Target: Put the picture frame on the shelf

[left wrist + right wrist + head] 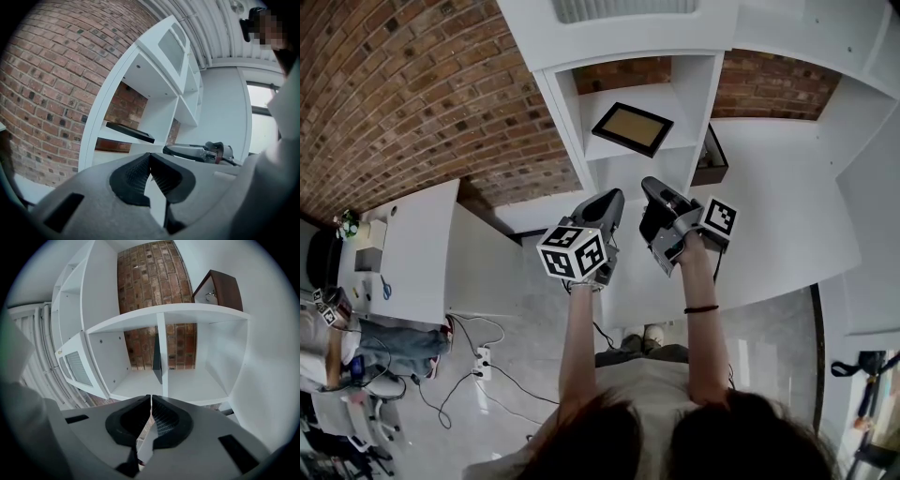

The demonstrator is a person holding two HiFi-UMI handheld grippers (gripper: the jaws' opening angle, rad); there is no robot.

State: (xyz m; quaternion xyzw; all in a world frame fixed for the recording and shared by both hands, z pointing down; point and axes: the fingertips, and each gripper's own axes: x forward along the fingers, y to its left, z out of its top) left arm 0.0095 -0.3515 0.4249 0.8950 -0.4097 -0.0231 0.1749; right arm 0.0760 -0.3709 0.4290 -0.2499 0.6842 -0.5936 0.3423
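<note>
Both grippers are empty. The left gripper (150, 155) has its ribbed pads pressed together at the tips with nothing between them, and the right gripper (151, 397) is likewise closed on nothing. In the head view they hang side by side, just in front of the white shelf (565, 120) and clear of it, each held by a bare forearm.

Beyond them, the picture frame (632, 128) lies flat on a shelf board in the left compartment. It is dark-edged with a tan middle and turned askew, so one corner sits close to the board's front edge. From the left gripper view it reads as a thin dark slab (130, 132) resting on that board. A second, brown-edged thing (712, 156) stands beside the shelf's right wall, and red brick (412, 84) shows behind.

Judged from this, the placing looks done, and the risk now lies in what comes near the frame:
- A gripper swung back toward the opening could clip the near corner and slide the frame off the board.
- A knock to the shelf wall could shift it the same way.
- If it was meant to stand upright, re-gripping a flat frame on a smooth board could push it deeper instead of lifting it.
</note>
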